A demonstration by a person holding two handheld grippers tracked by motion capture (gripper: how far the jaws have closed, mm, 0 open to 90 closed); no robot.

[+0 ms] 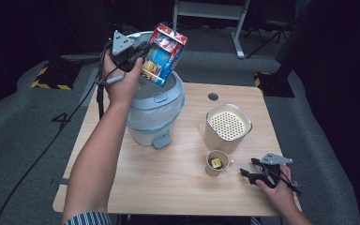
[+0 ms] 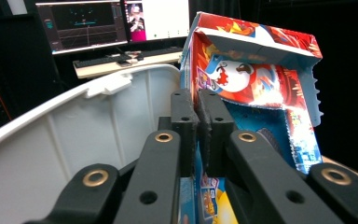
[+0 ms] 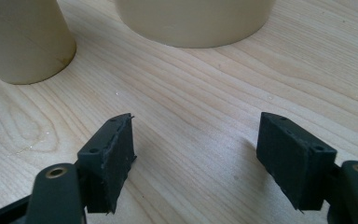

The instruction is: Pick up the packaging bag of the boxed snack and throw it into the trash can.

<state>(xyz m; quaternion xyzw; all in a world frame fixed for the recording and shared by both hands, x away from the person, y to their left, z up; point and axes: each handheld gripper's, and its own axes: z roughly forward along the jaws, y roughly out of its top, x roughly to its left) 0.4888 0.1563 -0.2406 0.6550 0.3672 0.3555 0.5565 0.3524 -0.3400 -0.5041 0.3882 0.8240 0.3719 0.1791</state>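
The left gripper [image 2: 198,123] has its two pads nearly pressed together, pinching the edge of one torn-open red and blue carton [image 2: 256,84], which it holds tilted above the open mouth of one grey pedal bin [image 1: 155,112] near the table's far left corner. The bin's raised white lid [image 2: 65,135] stands just beside the carton.

The right gripper [image 3: 198,161] rests near the near right corner, its jaws spread apart with bare wood between them, holding nothing.

Two cream containers stand between the bin and that gripper: one large canister with a perforated top [image 1: 228,127], and one small paper cup [image 1: 217,163] with something yellow inside, just in front of it.

The pale wooden table [image 1: 168,183] stands on grey carpet in a dark room; two lit monitors [image 2: 112,21] and a keyboard sit on a desk beyond.
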